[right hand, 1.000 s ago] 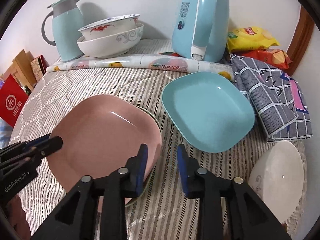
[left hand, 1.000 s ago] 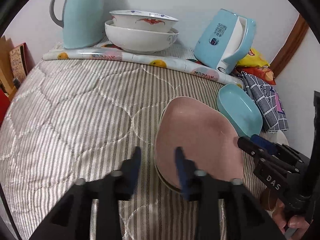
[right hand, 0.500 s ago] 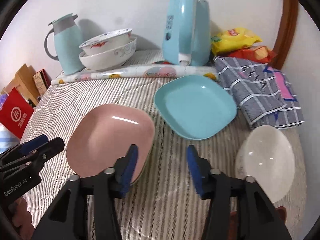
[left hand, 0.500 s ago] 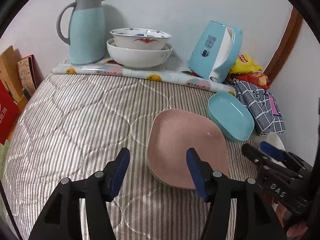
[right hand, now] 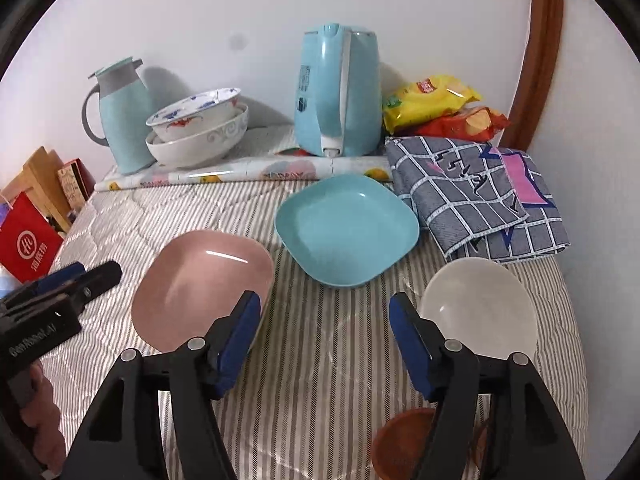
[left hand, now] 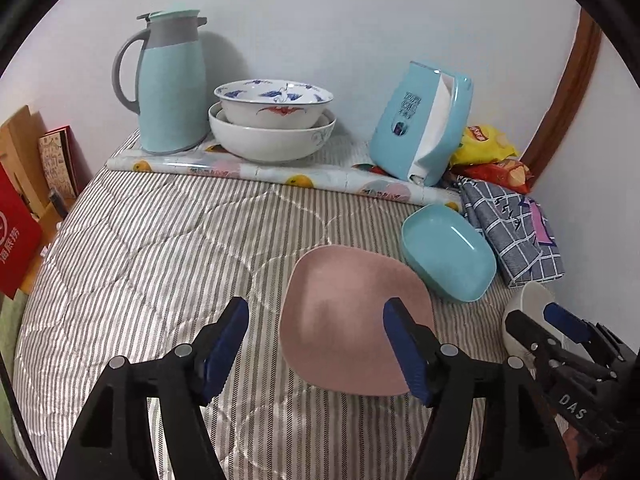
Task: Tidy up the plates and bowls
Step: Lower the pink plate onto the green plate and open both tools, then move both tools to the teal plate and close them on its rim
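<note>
Pink plate (left hand: 352, 320), turquoise plate (right hand: 346, 230), white bowl (right hand: 480, 308), grey-striped quilt (left hand: 160, 240)

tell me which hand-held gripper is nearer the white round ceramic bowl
Right. The right hand-held gripper hovers just beside the white round ceramic bowl; the left hand-held gripper hangs over the pink square plate, farther off.

Bright, even indoor light from overhead. There's a thin streak of glare on the pink plate (right hand: 204, 286), and the thermos jug (left hand: 170, 84) throws a soft shadow rightward onto the far wall (left hand: 340, 20). Both views are sharp at centre, while the fisheye bends the striped cloth (left hand: 160, 240) at the edges and leaves the corners black.
</note>
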Tool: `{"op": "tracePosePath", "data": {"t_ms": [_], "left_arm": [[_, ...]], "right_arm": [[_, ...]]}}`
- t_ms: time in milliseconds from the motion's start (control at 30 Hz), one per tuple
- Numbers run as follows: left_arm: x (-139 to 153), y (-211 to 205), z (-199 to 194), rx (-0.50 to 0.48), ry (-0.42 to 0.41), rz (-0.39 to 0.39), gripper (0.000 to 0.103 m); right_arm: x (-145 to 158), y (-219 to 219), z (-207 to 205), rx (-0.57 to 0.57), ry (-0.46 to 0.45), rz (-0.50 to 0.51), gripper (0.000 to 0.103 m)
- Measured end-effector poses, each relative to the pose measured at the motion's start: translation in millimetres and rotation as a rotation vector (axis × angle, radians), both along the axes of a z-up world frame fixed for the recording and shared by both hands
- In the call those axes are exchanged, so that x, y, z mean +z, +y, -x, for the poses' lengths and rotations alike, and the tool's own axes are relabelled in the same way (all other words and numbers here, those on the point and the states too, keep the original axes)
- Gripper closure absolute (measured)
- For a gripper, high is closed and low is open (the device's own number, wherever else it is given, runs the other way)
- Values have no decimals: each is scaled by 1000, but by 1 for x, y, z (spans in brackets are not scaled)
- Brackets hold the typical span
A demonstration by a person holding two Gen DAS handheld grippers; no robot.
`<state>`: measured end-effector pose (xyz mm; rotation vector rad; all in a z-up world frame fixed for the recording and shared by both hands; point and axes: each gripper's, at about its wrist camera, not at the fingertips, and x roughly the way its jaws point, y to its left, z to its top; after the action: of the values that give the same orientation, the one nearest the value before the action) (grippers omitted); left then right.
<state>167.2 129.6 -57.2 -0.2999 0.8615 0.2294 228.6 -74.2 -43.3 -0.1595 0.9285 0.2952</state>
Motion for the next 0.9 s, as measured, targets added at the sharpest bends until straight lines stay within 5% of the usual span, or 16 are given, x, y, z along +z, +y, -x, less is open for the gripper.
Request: {"op": "tracePosePath", "data": {"t_ms": [500, 900], "left_arm": [[6, -13, -19, -79, -10, -54, 35], [-5, -12, -43, -74, 36, 0, 35]], "right_arm": [[6, -9, -13, -48, -12, 15, 37], [7, -17, -30, -53, -26, 7, 37]]}}
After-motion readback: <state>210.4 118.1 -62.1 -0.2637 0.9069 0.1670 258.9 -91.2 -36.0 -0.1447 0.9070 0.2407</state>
